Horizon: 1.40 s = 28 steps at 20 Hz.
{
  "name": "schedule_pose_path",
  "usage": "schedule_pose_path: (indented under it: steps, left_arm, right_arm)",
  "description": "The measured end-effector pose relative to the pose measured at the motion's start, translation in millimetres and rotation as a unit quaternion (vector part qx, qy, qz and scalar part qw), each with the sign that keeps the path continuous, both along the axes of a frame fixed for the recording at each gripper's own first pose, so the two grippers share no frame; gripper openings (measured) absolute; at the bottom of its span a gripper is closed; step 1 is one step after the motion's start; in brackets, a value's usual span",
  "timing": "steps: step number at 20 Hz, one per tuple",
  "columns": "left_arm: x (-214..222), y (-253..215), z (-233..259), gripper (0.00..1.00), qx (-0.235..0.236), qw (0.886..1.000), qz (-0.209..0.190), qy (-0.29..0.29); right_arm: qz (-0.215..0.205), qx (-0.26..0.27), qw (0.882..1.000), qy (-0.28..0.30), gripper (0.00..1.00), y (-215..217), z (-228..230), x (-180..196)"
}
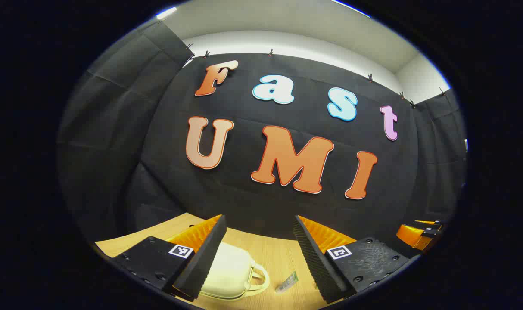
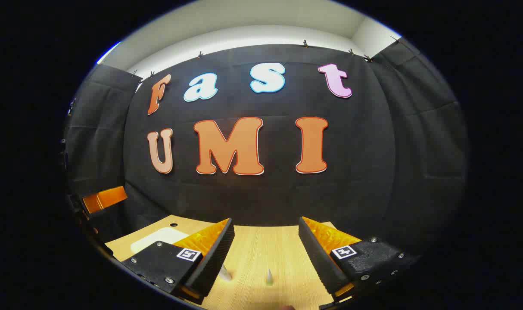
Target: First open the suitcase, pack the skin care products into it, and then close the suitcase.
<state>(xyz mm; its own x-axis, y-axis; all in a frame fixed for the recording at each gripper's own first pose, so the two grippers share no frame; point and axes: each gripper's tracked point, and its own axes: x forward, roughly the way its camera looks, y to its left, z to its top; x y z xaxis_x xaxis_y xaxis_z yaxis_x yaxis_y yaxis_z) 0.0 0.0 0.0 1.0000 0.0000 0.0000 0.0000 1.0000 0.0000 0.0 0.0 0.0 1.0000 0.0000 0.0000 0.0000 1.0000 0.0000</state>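
Note:
A small cream suitcase with a looped handle lies shut on the wooden table, low in the left gripper view, partly behind my left finger. A little tube of skin care lies just right of its handle. My left gripper hovers open above them, holding nothing. In the right gripper view the suitcase shows as a pale patch at the left. Two small pointed tubes stand on the table below my open, empty right gripper.
The black booth wall rises close behind the table's far edge. The other gripper's orange body sits at the right edge of the left gripper view, and the left one's orange body at the left edge of the right gripper view.

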Motion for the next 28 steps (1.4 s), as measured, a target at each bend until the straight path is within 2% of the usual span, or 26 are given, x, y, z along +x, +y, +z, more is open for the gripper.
schedule_pose_path:
  steps: [5,13,14,15,19,20,21,23,25,27,28]
  left_arm:
    - [8.4,17.1,-10.2,0.97,0.038,0.999,0.029,0.022]
    - [15.8,-1.8,-16.0,0.99,0.062,0.998,0.002,0.029]
    - [17.6,-4.9,-19.1,0.94,0.059,0.998,-0.002,0.032]
    - [18.6,-6.7,-20.4,0.94,0.058,0.998,-0.004,0.035]
    - [19.3,-9.1,-25.7,0.99,0.063,0.997,-0.004,0.039]
    - [19.8,-9.6,-26.2,0.97,0.064,0.997,-0.004,0.039]
    - [20.5,-9.6,-24.9,0.97,0.064,0.997,-0.004,0.038]
    - [22.0,-9.6,-25.5,0.97,0.067,0.997,-0.004,0.037]
    - [22.9,-8.4,-27.0,0.97,0.082,0.996,-0.002,0.036]
    - [23.9,-4.2,-30.3,0.97,0.116,0.993,0.005,0.036]
    - [25.3,-2.3,-34.9,0.94,0.138,0.99,0.008,0.037]
  right_arm:
    - [-0.004,-0.016,1.0,-0.007,0.95,-1.8,3.5,2.8]
    - [0.004,-0.028,1.0,-0.001,0.95,11.7,-0.8,4.7]
    - [0.004,-0.028,1.0,0.0,0.95,12.7,-1.2,5.1]
    - [0.005,-0.027,1.0,0.002,0.95,13.5,-2.2,5.9]
    - [0.006,-0.031,0.999,0.006,0.95,14.3,-3.2,6.6]
    - [0.006,-0.033,0.999,0.008,1.0,13.8,-4.4,5.9]
    - [0.005,-0.035,0.999,0.01,0.95,13.3,-5.1,6.2]
    - [0.005,-0.037,0.999,0.014,0.95,13.7,-6.4,5.8]
    - [0.004,-0.04,0.999,0.018,0.95,12.6,-9.4,4.7]
    - [0.003,-0.044,0.999,0.024,0.95,11.9,-13.2,3.5]
    - [0.002,-0.046,0.999,0.027,0.95,11.3,-14.8,2.9]
